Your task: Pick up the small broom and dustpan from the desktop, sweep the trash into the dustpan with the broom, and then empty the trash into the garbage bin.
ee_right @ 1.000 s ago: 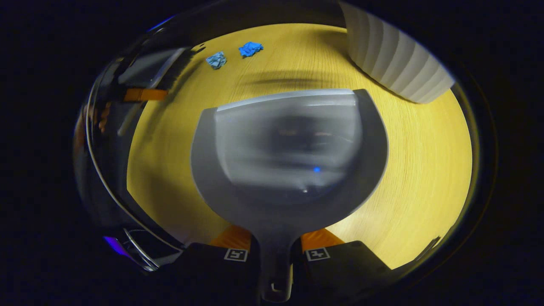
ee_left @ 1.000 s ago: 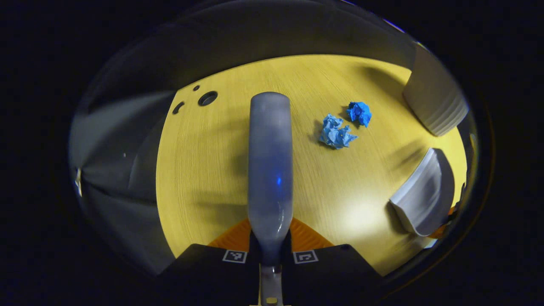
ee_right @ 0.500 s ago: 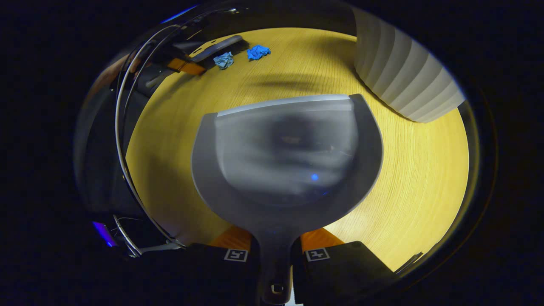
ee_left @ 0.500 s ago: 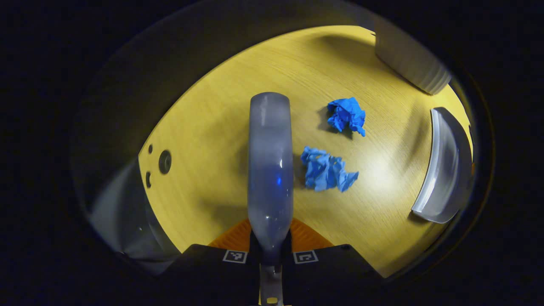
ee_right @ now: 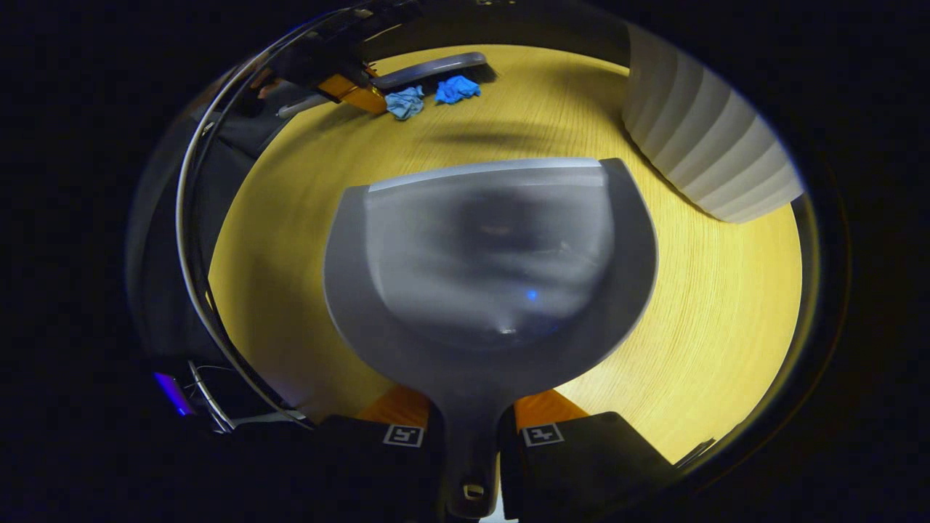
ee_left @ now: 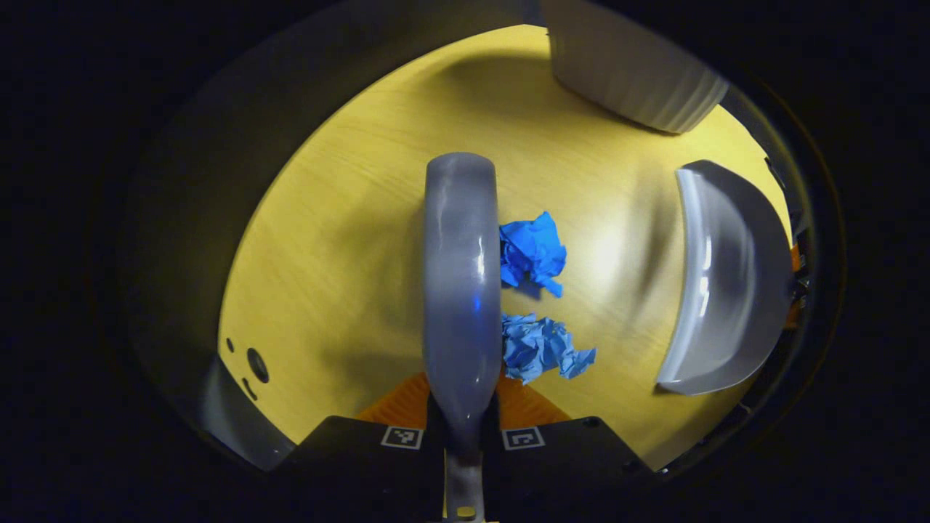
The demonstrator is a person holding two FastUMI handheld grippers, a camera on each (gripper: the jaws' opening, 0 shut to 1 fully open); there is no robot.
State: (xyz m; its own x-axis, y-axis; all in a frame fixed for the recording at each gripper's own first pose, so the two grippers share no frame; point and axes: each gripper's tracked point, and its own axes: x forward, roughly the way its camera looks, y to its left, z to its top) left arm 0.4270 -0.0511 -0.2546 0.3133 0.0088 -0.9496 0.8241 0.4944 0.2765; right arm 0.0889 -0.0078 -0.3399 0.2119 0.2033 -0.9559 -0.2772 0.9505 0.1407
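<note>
A: How many paper wads lie on the yellow desktop (ee_left: pixel 349 218)?

B: Two: a darker blue wad (ee_left: pixel 534 250) at about 12 o'clock of the lighter blue wad (ee_left: pixel 541 347).

A: Sweeping tools?

B: One grey broom (ee_left: pixel 460 290) and one grey dustpan (ee_right: pixel 490 269), at 3 o'clock of the wads in the left gripper view.

A: Bins?

B: One ribbed white garbage bin (ee_right: pixel 708 156), at 1 o'clock of the dustpan in the right gripper view.

A: Grippers?

B: Two.

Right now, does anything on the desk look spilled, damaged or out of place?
Nothing beyond the intended trash: two crumpled blue paper balls lie loose on the desk beside the broom. The dustpan is empty, the bin upright.
</note>
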